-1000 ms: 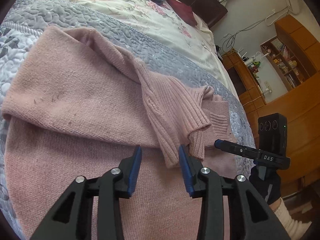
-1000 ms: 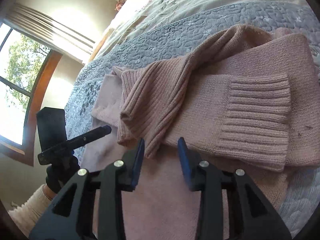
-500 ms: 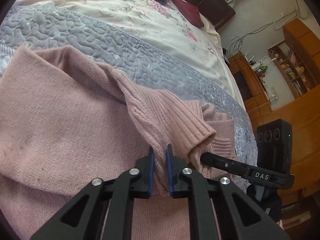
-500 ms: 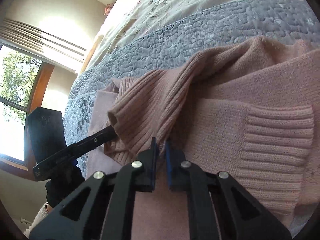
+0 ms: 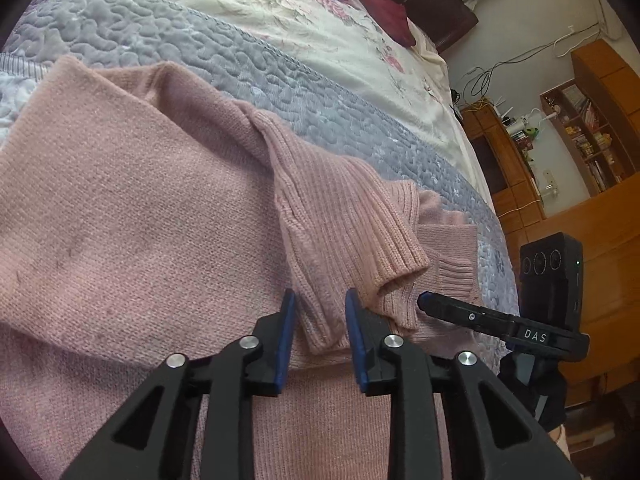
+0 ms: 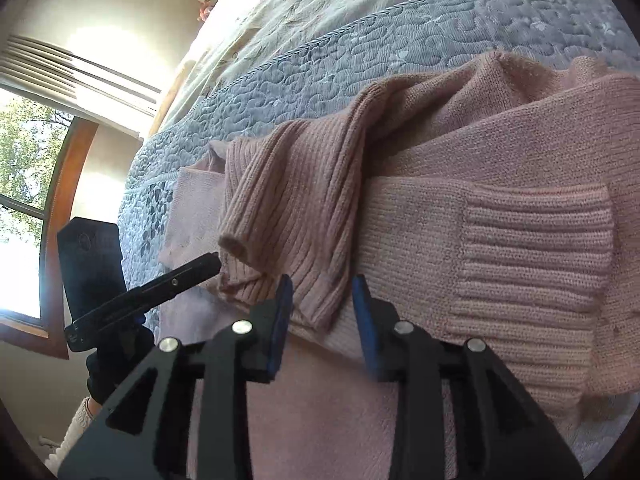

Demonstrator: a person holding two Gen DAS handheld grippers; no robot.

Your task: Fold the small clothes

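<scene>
We see the pink sweater (image 5: 120, 216) filling the centre of both frames, on the grey quilt (image 5: 168, 40). Our left gripper (image 5: 320, 304) and right gripper (image 6: 322, 288) both stand parted, each straddling the ribbed cuff (image 5: 348, 232) at lower centre.

1 pink sweater (image 5: 132, 216) with 2 sleeves showing: 1 ribbed sleeve (image 6: 296, 208) crossed over top, 1 flat sleeve with wide cuff (image 6: 532, 256). 2 grippers, left gripper (image 5: 320, 316) and right gripper (image 6: 322, 300), each with 2 blue-padded fingers, jaws apart. 1 quilted grey-blue bedspread (image 5: 168, 44), 1 window (image 6: 20, 184), 1 dark red cloth (image 5: 384, 12) far back.
</scene>
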